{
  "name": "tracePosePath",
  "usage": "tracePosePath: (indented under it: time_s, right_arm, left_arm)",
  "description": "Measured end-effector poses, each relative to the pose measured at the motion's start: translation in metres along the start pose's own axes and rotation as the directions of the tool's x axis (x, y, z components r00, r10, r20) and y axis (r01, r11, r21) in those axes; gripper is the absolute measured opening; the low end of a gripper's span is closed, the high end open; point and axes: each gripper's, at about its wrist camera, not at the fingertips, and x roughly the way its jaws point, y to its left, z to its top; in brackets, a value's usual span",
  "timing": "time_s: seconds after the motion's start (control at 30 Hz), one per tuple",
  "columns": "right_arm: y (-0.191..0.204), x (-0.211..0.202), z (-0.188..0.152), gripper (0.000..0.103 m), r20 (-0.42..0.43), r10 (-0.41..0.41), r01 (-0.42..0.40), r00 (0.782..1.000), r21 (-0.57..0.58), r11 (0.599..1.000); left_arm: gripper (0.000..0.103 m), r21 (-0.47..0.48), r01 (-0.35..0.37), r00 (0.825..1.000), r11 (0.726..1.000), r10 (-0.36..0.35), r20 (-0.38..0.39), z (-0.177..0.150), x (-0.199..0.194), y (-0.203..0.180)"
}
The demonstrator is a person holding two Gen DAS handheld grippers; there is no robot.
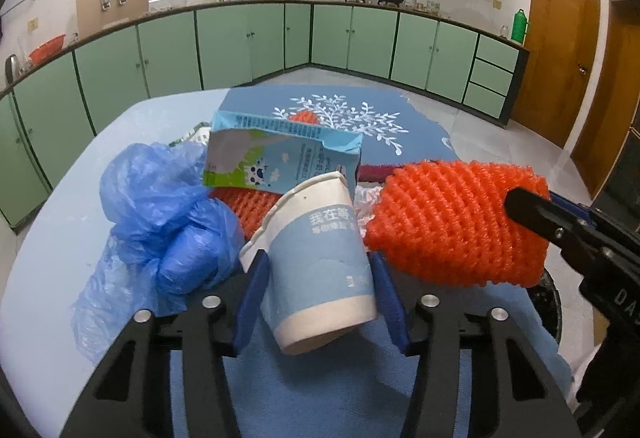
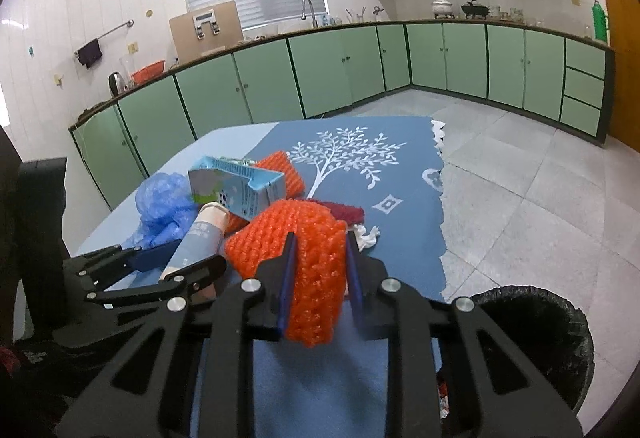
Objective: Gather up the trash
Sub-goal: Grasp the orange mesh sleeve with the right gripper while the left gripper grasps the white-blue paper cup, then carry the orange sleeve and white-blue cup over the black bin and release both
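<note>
My left gripper [image 1: 318, 258] is shut on a white and blue paper cup [image 1: 316, 262], which lies tilted between the blue pads; the cup also shows in the right wrist view [image 2: 198, 238]. My right gripper [image 2: 320, 242] is shut on an orange foam net [image 2: 310, 258], seen at the right of the left wrist view [image 1: 456, 226]. A crumpled blue plastic bag [image 1: 160, 218], a torn milk carton [image 1: 280, 154], a second orange net [image 1: 248, 206] and a dark red scrap [image 2: 344, 212] lie piled on the table.
The pile sits on a blue cloth with a white tree print [image 2: 360, 166] over a light blue table [image 1: 52, 238]. A black-lined bin [image 2: 536, 334] stands on the floor at the right, below the table edge. Green kitchen cabinets [image 2: 340, 70] line the walls.
</note>
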Motion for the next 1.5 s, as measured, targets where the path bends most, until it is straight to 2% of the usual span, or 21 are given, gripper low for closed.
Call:
tracePosePath:
  time_s: [0.4,0.83,1.13,1.5]
  right_arm:
    - [0.004,-0.030,0.019,0.022,0.084,0.014,-0.014,0.996,-0.008,1.000]
    - [-0.014,-0.067,0.035,0.022,0.167,-0.043,0.040,0.985,0.023,0.999]
    - [-0.053,-0.091,0.031,0.022,0.189,-0.159,0.148,0.969,0.073,0.986]
    - [-0.140,-0.124,-0.001,0.022,0.149,-0.370,0.342,0.917,0.184,0.921]
  left_arm:
    - [0.047,-0.014,0.030,0.994,0.999,-0.028,0.106,0.016,-0.043,0.000]
    - [0.047,0.033,0.093,0.981,0.995,-0.097,0.167,0.035,-0.061,-0.027]
    - [0.047,0.100,0.177,0.967,0.979,-0.192,0.168,0.044,-0.053,-0.072]
    - [0.047,0.208,0.319,0.930,0.925,-0.347,0.117,0.046,-0.029,-0.165]
